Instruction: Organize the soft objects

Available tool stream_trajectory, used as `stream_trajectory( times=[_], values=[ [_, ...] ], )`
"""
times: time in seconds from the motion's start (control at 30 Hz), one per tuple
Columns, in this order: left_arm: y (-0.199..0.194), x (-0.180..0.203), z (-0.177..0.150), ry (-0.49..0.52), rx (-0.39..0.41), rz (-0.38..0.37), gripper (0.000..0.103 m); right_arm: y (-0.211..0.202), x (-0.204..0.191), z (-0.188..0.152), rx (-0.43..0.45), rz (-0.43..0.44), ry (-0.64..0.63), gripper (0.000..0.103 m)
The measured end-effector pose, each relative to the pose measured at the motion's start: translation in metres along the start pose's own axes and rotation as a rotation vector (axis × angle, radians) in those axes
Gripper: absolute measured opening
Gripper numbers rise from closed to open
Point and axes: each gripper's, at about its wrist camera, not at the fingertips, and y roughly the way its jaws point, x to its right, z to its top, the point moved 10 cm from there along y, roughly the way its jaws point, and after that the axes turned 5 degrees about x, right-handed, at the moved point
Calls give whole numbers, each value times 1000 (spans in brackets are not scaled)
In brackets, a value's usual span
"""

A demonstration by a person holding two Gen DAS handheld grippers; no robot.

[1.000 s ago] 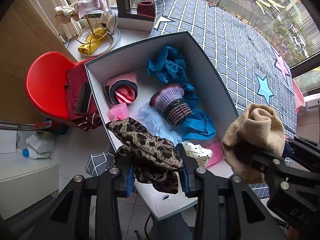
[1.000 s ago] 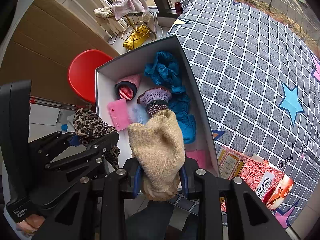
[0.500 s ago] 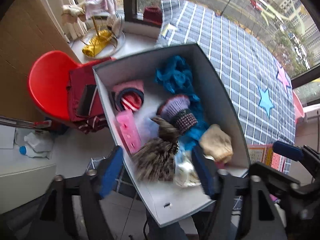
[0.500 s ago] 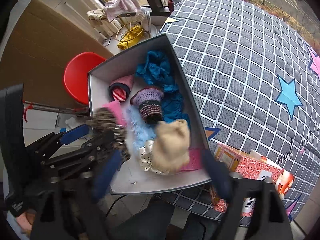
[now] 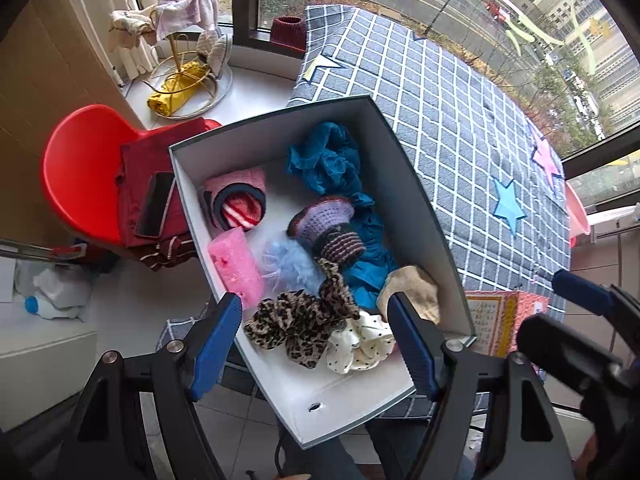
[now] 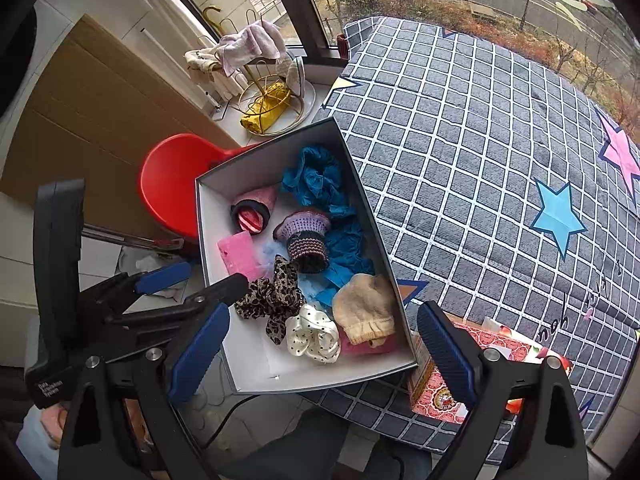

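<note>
A grey box (image 5: 276,117) (image 6: 288,385) with a white inside holds several soft things. The leopard-print scarf (image 5: 304,320) (image 6: 270,300) lies near its front, beside a white dotted scrunchie (image 5: 358,344) (image 6: 314,338). The beige knit hat (image 5: 414,286) (image 6: 364,304) rests by the right wall. Further back are a blue cloth (image 5: 332,164), a purple knit hat (image 5: 328,224), a pink striped hat (image 5: 238,202) and a pink sponge (image 5: 236,266). My left gripper (image 5: 316,344) hangs open above the scarf, holding nothing. My right gripper (image 6: 320,350) hangs open above the box's front, holding nothing.
The box sits at the edge of a grey checked quilt (image 6: 480,168) with star patches. A red chair (image 5: 80,172) with red cloth and a phone (image 5: 154,204) stands left of it. A red patterned carton (image 6: 448,376) lies right of the box. A gold rack (image 5: 180,76) stands on the sill.
Both grippers opened. The leopard scarf dropped from the left one and the beige hat from the right one into the box. Both grippers now sit a little higher.
</note>
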Motion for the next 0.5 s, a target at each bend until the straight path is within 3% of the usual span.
stream_trajectory(
  times=[0.5],
  values=[
    [-4, -8, -5, 29, 11, 65, 78, 5, 1, -3, -17, -59, -16, 96]
  ],
)
